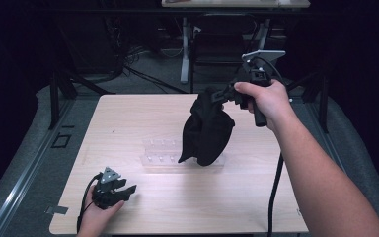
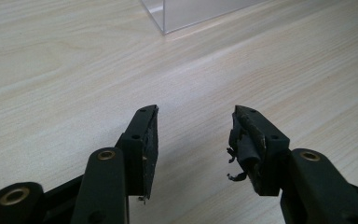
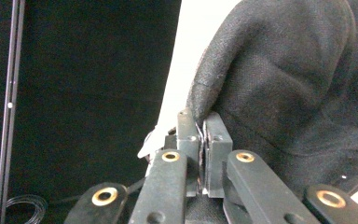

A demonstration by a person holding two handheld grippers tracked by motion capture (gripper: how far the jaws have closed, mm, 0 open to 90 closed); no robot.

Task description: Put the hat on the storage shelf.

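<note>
Right gripper (image 1: 221,94) is clamping its jaws tight on an edge of a black cloth (image 1: 206,129), which is hanging in the air over the middle of the tabletop (image 1: 128,123), its lower end dangling just above a clear plastic rack (image 1: 160,153). In the right gripper view the cloth (image 3: 284,84) is bulging right behind the pinched jaws. Left gripper (image 1: 128,190) is resting near the tabletop's front left corner with its jaws standing wide apart, gripping nothing, bare wood (image 2: 74,70) showing between them.
</note>
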